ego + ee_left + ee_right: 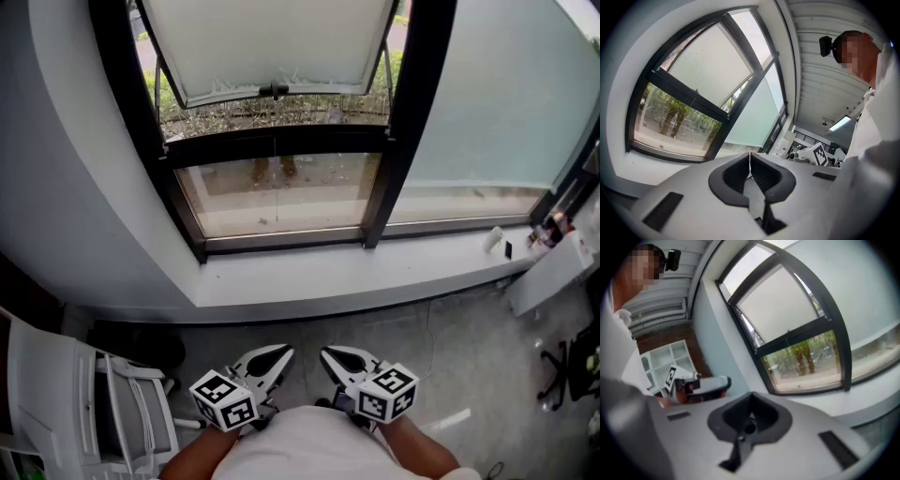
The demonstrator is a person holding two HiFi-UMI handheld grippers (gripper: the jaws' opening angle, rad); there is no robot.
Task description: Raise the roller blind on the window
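Left gripper point(279, 354) and right gripper point(333, 356): jaws together, holding nothing. The roller blind point(487, 94) hangs well ahead of both jaws and offset to the right, its drop vertical. The right gripper is nearer.

Left white tongs point(284, 352) and right white tongs point(327, 353) both closed, empty, held side by side close to torso, tips converging, pointing slightly down.
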